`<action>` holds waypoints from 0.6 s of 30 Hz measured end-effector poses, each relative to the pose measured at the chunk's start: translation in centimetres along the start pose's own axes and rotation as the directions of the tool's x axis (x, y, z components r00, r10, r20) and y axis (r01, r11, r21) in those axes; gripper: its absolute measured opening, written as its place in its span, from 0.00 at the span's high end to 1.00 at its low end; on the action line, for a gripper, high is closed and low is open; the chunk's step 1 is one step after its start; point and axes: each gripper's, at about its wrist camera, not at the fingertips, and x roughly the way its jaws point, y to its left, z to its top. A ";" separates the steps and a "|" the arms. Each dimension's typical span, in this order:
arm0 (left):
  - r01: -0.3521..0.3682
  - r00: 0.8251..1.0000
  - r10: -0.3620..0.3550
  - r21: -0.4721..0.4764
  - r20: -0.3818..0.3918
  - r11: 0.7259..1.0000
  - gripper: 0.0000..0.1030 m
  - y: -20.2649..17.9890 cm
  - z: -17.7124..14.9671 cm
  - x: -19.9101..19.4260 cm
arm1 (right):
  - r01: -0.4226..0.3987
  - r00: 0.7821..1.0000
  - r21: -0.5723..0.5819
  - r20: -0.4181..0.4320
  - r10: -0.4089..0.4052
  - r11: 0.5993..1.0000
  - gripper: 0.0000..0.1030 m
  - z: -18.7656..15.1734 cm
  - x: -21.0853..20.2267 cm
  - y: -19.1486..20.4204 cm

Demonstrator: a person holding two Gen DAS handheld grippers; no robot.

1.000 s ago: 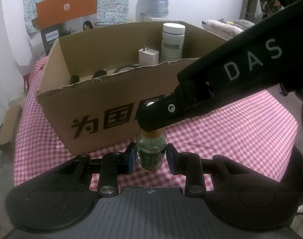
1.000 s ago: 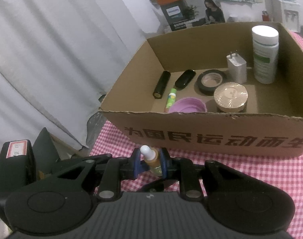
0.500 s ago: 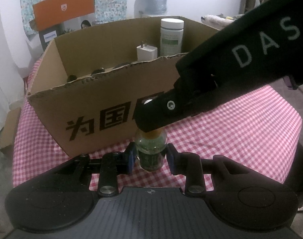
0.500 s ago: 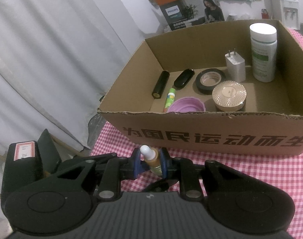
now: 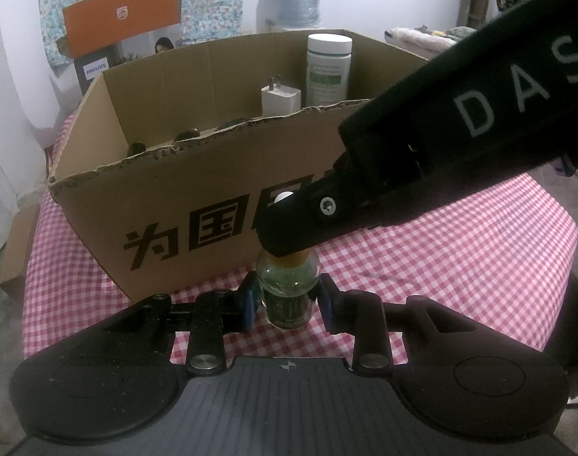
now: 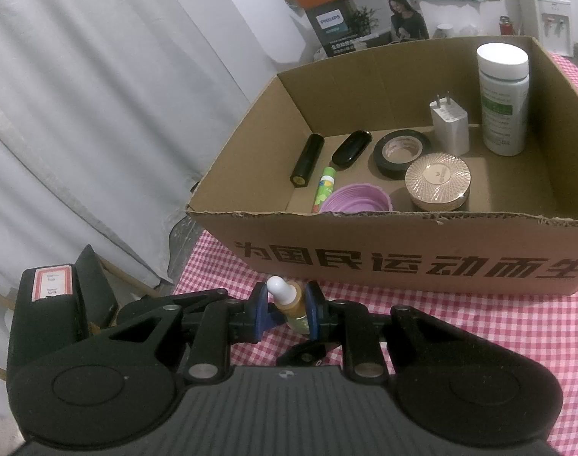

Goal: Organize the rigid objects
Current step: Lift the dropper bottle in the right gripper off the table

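Box nearer; dropper bottle (image 5: 287,296) upright, both claws gripping

A table covered with a pink-and-white checked cloth (image 5: 460,266) carried everything. An open cardboard box (image 6: 403,243) with black printed characters on its front wall sat directly on the cloth, toward the far side. Just in front of that wall stood a small glass dropper bottle (image 5: 289,296), upright; whether its base touched the cloth could not be told. Bare cloth showed to the right of the box and along the near edge.
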 end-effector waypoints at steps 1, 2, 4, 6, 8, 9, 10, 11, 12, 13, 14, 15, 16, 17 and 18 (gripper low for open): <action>0.000 1.000 0.000 0.001 0.000 1.000 0.70 0.0 0.0 -0.1 | 0.000 1.000 0.001 0.000 0.000 1.000 0.77 0.0 0.0 0.0; 0.000 1.000 0.000 0.001 0.000 1.000 0.70 0.0 0.0 -0.1 | 0.000 1.000 0.001 0.000 0.000 1.000 0.77 0.0 0.0 0.0; 0.000 1.000 0.000 0.001 0.000 1.000 0.70 0.0 0.0 0.0 | 0.000 1.000 0.000 0.000 0.000 1.000 0.77 0.0 0.0 0.0; 0.000 1.000 0.000 0.001 0.000 1.000 0.70 0.0 0.0 0.0 | 0.000 1.000 0.001 0.000 0.000 1.000 0.77 0.0 0.0 0.0; 0.000 1.000 0.000 0.000 0.000 1.000 0.70 0.0 0.0 -0.1 | 0.000 1.000 0.001 0.000 0.000 1.000 0.77 0.0 0.0 0.0; -0.001 1.000 0.001 0.001 0.000 1.000 0.70 0.0 0.0 0.0 | 0.000 1.000 0.001 0.000 0.000 1.000 0.77 0.0 0.0 0.0; 0.000 1.000 0.000 0.000 0.000 1.000 0.70 0.0 0.0 0.0 | 0.000 1.000 0.000 0.000 0.000 1.000 0.77 0.0 0.0 0.0; -0.001 1.000 0.001 0.000 0.000 1.000 0.70 0.0 0.0 0.0 | 0.000 1.000 0.001 0.000 0.000 1.000 0.77 0.0 0.0 0.0; -0.001 1.000 0.001 0.001 0.000 1.000 0.70 0.0 0.0 -0.1 | 0.000 1.000 0.001 -0.001 0.000 1.000 0.77 0.0 0.0 0.0; -0.001 1.000 0.001 0.001 0.000 1.000 0.70 0.0 0.0 0.0 | 0.000 1.000 0.000 0.000 0.000 1.000 0.77 0.0 0.0 0.0; -0.002 1.000 0.002 0.000 0.000 1.000 0.70 0.0 0.0 -0.1 | 0.000 1.000 0.000 -0.001 0.000 1.000 0.77 -0.1 0.1 0.0; -0.003 1.000 0.003 0.000 0.000 1.000 0.70 0.0 0.0 0.0 | -0.001 1.000 0.001 -0.001 0.001 1.000 0.77 -0.1 0.1 -0.1; -0.003 1.000 0.003 0.000 0.000 1.000 0.70 0.0 0.0 0.0 | -0.001 1.000 0.001 -0.002 0.001 1.000 0.77 -0.2 0.1 -0.1; -0.002 1.000 0.002 0.000 0.000 1.000 0.70 0.0 0.0 -0.1 | -0.001 1.000 0.002 -0.002 0.001 1.000 0.77 -0.2 0.1 -0.1; -0.003 1.000 0.003 0.000 0.000 1.000 0.70 0.0 0.0 0.0 | -0.001 1.000 0.002 -0.002 0.001 1.000 0.77 -0.2 0.1 -0.1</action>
